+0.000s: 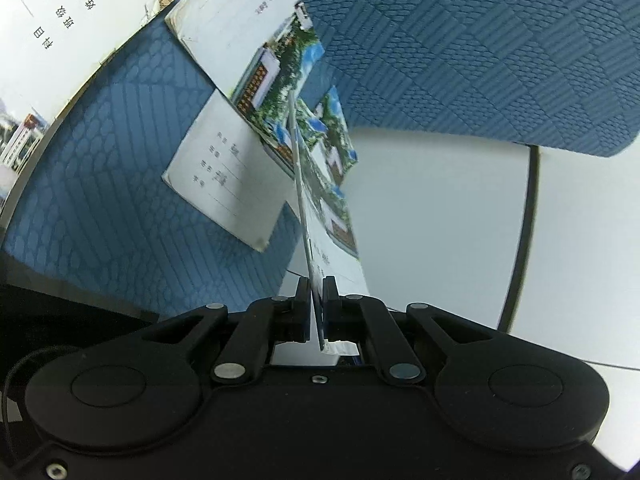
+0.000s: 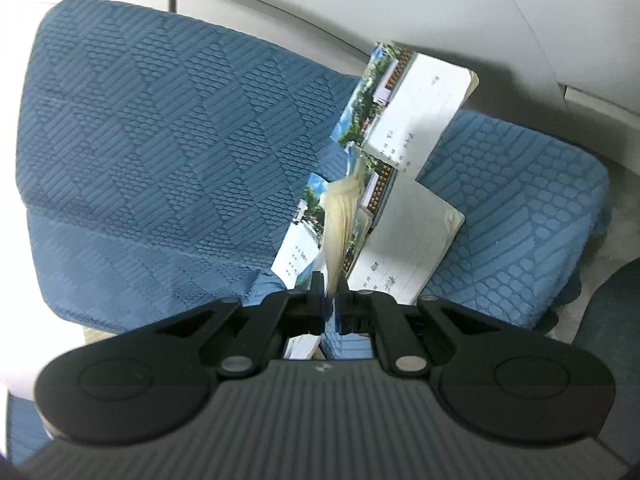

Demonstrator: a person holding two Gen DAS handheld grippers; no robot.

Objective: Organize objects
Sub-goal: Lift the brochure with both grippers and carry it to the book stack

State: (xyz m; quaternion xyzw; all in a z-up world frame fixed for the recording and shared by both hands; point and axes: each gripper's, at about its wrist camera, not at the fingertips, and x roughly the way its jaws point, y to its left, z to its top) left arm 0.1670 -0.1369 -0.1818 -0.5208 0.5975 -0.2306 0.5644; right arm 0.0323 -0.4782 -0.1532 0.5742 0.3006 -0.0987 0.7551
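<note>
Two notebooks pinched by their edges above a blue-cushioned seat

The blue cushion [image 1: 460,52] fills both views, and two notebooks [image 2: 408,240] are seen lying flat on it, overlapping, long sides running from near to far. In the left wrist view a thin notebook [image 1: 316,216] is clamped edge-on in the closed left gripper [image 1: 316,296], its long axis pointing away and slightly left, over the resting pair. In the right wrist view a thicker notebook [image 2: 340,216] is gripped by the closed right gripper [image 2: 330,292], pointing away, pages fanned. Only a narrow margin is judged to be held: the fanned pages could slip or tear, and either sagging cover could catch the resting notebooks and drag them out of line.
</note>
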